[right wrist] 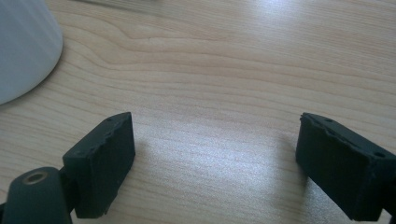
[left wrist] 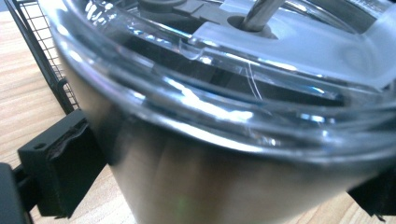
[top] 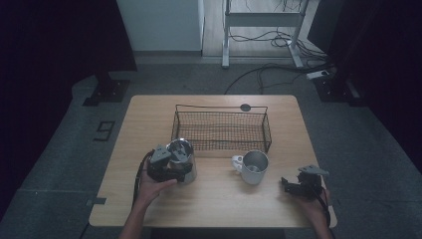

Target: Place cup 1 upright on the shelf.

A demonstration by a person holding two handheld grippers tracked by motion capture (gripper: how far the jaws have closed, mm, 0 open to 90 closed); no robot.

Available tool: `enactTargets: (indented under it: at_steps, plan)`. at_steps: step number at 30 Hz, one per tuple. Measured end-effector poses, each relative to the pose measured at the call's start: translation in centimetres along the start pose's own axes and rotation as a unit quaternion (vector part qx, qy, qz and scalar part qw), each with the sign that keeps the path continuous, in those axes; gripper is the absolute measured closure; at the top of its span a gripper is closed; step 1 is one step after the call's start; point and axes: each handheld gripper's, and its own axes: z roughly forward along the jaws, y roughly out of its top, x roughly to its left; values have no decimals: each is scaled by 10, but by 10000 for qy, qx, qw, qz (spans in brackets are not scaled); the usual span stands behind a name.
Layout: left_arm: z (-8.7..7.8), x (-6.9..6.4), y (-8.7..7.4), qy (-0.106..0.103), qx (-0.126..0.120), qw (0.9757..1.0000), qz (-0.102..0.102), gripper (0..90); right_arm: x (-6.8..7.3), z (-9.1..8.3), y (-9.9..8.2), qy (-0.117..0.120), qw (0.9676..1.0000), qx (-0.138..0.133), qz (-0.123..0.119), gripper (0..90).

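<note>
A steel tumbler (top: 181, 151) with a clear lid (left wrist: 261, 60) stands on the wooden table (top: 219, 199), just in front of the wire basket's left end. My left gripper (top: 183, 169) reaches around it from the left, one black pad on each side of the steel wall (left wrist: 219, 186). The pads (left wrist: 65, 163) sit right against the wall without clearly pressing. A pale mug (top: 255, 167) stands mid-table, handle to the left. My right gripper (top: 289, 185) rests low near the table's right front, open, with bare wood between its pads (right wrist: 105, 158). The mug's side (right wrist: 23, 46) shows at the upper left.
A black wire basket (top: 221, 107) lies across the back half of the table, and I see nothing inside it. A small dark disc (top: 245, 107) sits at the table's far edge behind it. Cables and stand legs lie on the floor beyond.
</note>
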Motion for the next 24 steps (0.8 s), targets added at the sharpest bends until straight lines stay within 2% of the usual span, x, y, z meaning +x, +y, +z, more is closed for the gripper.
enactTargets:
  at_steps: [3, 6, 11, 24]
  plan:
    - [3, 0, 0, -21, -66, 10000, 66, 13, 0, 0, 0, 2, 10000, -2, -1, 118]
    - [7, -4, 0, 62, -114, 9997, 191, 29, 0, 0, 0, 6, 10000, -5, -6, 120]
    - [7, -4, 0, 82, -106, 9997, 209, 32, 0, 0, 0, 1, 10000, 0, -10, 121]
    - [7, -6, -3, 158, -267, 9992, 249, 38, 0, 0, 0, 3, 10000, -1, -11, 124]
